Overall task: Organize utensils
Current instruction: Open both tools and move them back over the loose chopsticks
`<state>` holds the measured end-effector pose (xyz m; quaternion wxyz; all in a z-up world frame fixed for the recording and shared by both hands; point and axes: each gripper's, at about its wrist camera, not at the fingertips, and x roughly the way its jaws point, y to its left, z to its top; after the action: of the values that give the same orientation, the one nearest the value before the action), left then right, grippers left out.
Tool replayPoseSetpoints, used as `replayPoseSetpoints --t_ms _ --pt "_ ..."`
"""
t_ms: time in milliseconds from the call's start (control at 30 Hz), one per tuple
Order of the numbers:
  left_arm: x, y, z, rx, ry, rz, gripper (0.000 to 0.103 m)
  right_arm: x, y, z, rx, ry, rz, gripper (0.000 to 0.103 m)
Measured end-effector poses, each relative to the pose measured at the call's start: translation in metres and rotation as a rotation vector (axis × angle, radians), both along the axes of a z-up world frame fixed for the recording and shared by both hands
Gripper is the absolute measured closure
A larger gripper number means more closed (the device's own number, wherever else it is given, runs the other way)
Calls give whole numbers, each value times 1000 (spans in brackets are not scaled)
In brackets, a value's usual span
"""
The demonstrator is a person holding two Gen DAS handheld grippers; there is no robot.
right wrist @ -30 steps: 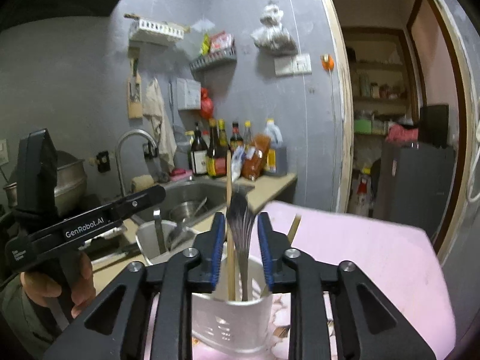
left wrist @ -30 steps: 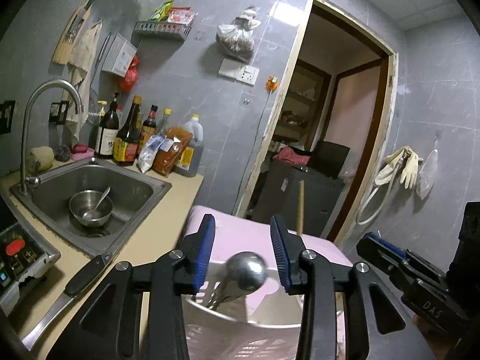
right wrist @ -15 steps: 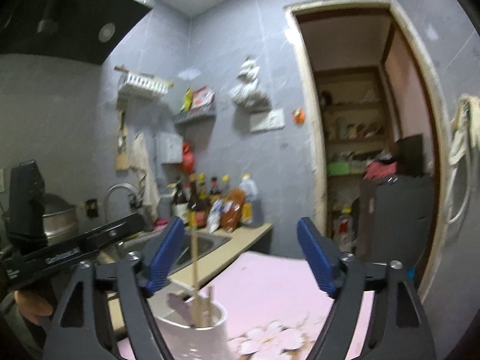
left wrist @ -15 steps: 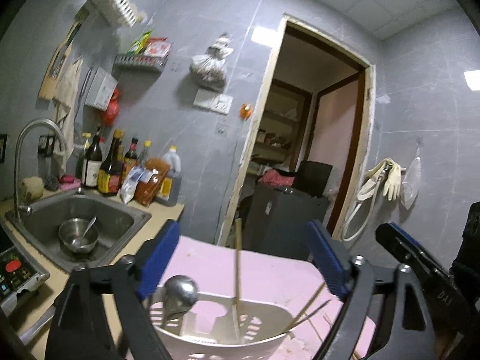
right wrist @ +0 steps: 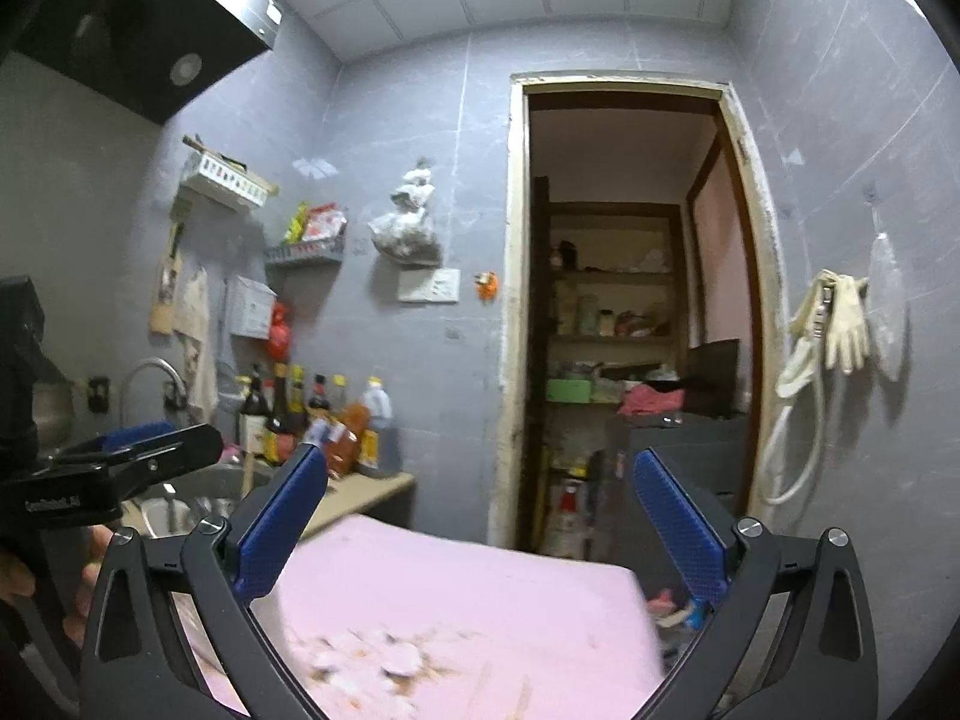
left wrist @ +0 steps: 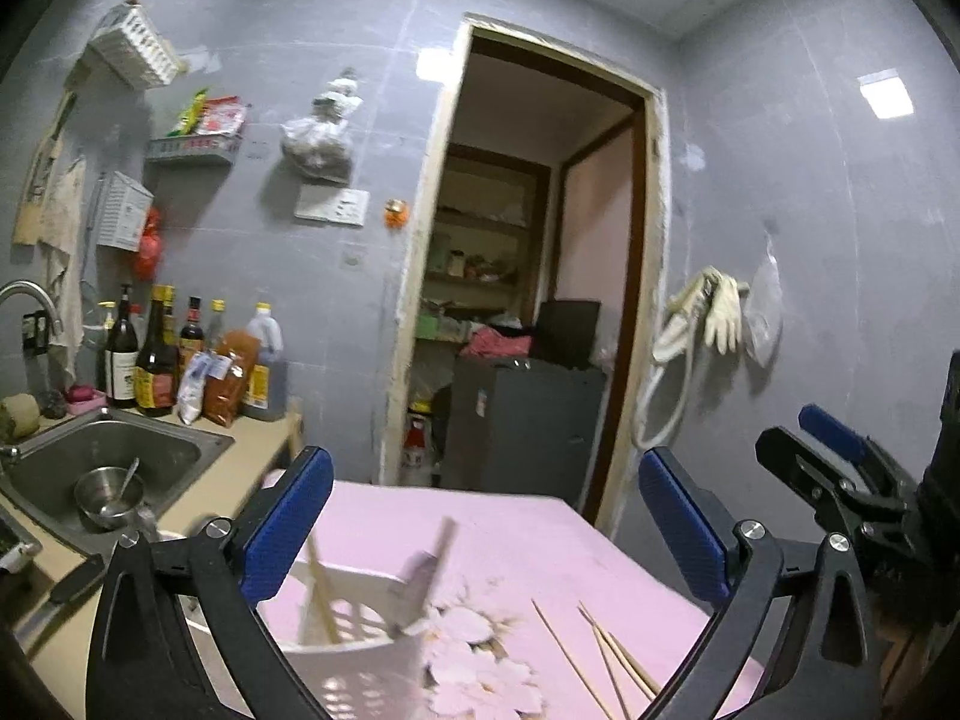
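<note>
A white slotted utensil holder (left wrist: pixel 354 654) stands on the pink table (left wrist: pixel 540 546), low in the left wrist view, with a wooden chopstick (left wrist: pixel 321 594) and a blurred utensil handle (left wrist: pixel 429 570) in it. Several loose chopsticks (left wrist: pixel 600 654) lie on the cloth to its right. My left gripper (left wrist: pixel 486 534) is open and empty above the holder. My right gripper (right wrist: pixel 480 531) is open and empty above the pink table (right wrist: pixel 468 594); the holder is out of its view.
A sink (left wrist: pixel 114 462) with a steel bowl (left wrist: pixel 108 489) and a row of bottles (left wrist: pixel 180 360) sit on the counter at left. A knife (left wrist: pixel 66 588) lies on the counter edge. An open doorway (left wrist: pixel 528 300) is behind the table.
Both grippers opened, letting go of the ladle and spoon into the holder, then rose and pulled back. The views now tilt up toward the wall and doorway.
</note>
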<state>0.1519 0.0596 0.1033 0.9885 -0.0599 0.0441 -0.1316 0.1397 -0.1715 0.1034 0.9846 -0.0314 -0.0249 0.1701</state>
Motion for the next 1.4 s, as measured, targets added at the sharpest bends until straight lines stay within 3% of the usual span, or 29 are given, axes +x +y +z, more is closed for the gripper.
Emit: replayPoseSetpoints --t_ms 300,467,600,767,967,1167,1400 --pt "11 -52 -33 94 102 -42 3 8 -44 -33 -59 163 -67 0" --pt "10 -65 -38 131 90 -8 3 13 -64 -56 -73 286 -82 0" --pt "6 -68 -32 137 35 11 3 15 -73 -69 -62 352 -80 0" --pt "-2 -76 -22 154 -2 -11 3 13 -80 -72 -45 380 -71 0" --pt "-9 -94 -26 162 23 -68 3 9 -86 -70 -50 407 -67 0" --pt "-11 -108 -44 154 111 -106 3 0 -92 -77 -70 458 -65 0" --pt "-1 -112 -75 123 282 -93 3 -11 -92 -89 -109 523 -52 1"
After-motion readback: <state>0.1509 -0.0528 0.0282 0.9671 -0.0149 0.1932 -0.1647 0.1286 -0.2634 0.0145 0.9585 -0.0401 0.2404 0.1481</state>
